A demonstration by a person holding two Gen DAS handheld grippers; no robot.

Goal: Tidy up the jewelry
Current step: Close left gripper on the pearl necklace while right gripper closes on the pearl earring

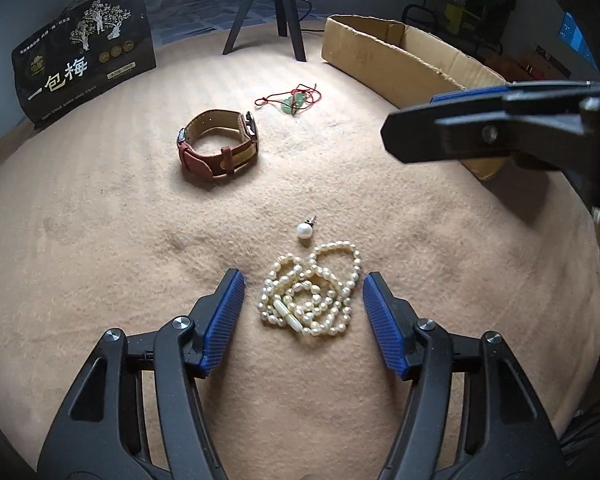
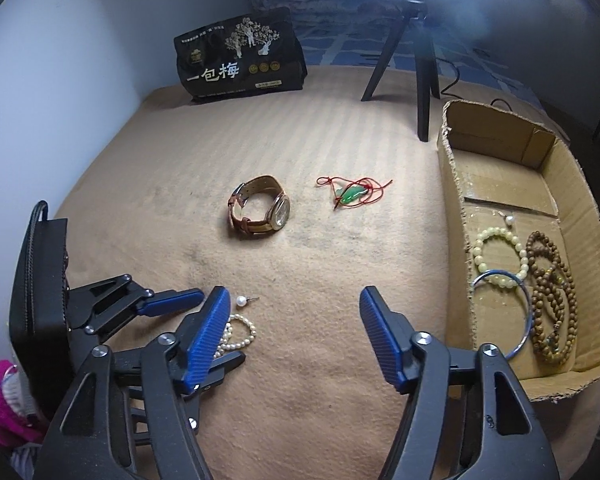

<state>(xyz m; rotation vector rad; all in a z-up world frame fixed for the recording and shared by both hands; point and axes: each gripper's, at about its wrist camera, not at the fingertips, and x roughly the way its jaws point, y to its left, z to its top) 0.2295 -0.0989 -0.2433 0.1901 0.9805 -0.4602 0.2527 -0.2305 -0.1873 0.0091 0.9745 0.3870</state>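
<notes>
My left gripper (image 1: 304, 300) straddles the pearl necklace (image 1: 310, 290) heaped on the tan blanket (image 1: 100, 240), jaws apart, not yet pinching; my right gripper (image 2: 292, 332) hangs empty, jaws apart; next, squeeze the pearls, then carry them to the cardboard box (image 2: 500, 184).

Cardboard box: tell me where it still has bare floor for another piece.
The open cardboard box is bare at its far end, beyond the inner flap seam. Its near end is crowded: cream bead bracelet, silver bangle, brown wooden bead strand.
</notes>
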